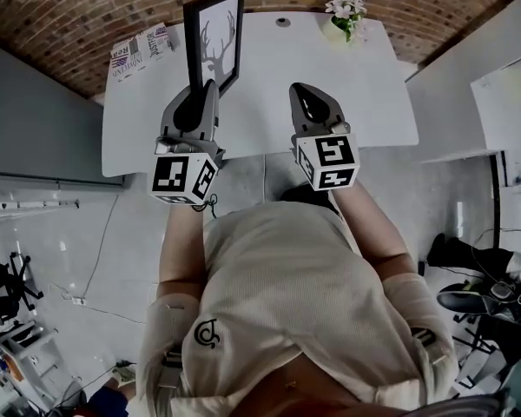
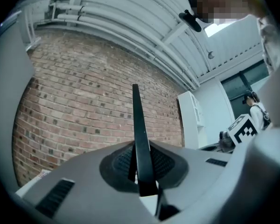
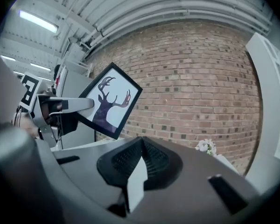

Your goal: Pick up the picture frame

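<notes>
Clearly the picture frame (image 1: 215, 42) is off the white table (image 1: 365, 94) and up in the air, carried by the left gripper (image 1: 207, 87) alone, whose jaws are clamped on the frame's thin black edge near a lower corner. In the right gripper view the deer print hangs tilted against the brick wall, with most of the frame reaching up and away from the pinch. The right gripper (image 1: 302, 92) rides beside it with its jaws closed together on nothing, so it gives no support. The likely trouble is the frame pivoting or sliding between the pads: the hold is narrow and off-centre, and a quick swing or roll of the wrist would lever the long free side round. If it slipped it would probably drop onto the table edge or the floor, where a glazed front could crack. The magazine (image 1: 141, 50) and the flowers (image 1: 346, 11) sit well apart from it.
</notes>
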`<move>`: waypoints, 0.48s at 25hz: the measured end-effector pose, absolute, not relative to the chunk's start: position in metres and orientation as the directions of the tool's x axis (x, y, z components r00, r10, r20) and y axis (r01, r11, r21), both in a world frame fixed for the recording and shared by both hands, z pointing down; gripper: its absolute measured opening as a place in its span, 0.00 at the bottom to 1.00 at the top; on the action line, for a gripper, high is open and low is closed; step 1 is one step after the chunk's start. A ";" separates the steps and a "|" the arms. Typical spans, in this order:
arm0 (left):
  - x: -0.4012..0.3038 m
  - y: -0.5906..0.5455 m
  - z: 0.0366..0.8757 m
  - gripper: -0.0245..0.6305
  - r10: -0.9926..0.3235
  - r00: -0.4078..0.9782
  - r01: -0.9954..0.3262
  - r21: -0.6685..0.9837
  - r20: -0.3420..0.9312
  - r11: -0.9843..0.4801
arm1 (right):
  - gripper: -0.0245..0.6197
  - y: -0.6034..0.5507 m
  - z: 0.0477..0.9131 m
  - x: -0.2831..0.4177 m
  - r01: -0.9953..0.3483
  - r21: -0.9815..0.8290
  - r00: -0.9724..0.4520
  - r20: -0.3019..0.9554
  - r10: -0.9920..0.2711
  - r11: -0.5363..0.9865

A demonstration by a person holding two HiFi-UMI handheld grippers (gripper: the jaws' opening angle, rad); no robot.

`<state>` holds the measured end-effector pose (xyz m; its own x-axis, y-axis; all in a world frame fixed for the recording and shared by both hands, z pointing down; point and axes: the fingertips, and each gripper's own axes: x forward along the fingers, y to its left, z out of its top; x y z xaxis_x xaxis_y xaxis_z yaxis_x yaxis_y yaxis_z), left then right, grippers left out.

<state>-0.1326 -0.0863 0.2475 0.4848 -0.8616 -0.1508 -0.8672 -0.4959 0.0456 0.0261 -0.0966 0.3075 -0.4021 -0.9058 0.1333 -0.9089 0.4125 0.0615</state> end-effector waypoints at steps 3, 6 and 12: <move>-0.138 -0.080 0.235 0.10 -0.872 0.451 -0.890 -0.021 -0.187 -0.456 | 0.05 -0.094 0.291 0.030 -0.913 0.062 -0.398 0.077 -0.914 0.403; -0.138 -0.073 0.228 0.10 -0.876 0.434 -0.900 -0.066 -0.212 -0.430 | 0.05 -0.092 0.285 0.034 -0.915 0.081 -0.392 0.045 -0.919 0.395; -0.134 -0.069 0.238 0.10 -0.881 0.433 -0.901 -0.085 -0.192 -0.425 | 0.05 -0.091 0.295 0.034 -0.917 0.055 -0.391 0.068 -0.918 0.395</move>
<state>-0.1341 -0.0693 0.2378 0.4332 -0.8806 -0.1919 -0.9013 -0.4248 -0.0853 0.0344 -0.0906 0.2951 -0.3911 -0.9178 0.0684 -0.9171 0.3949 0.0550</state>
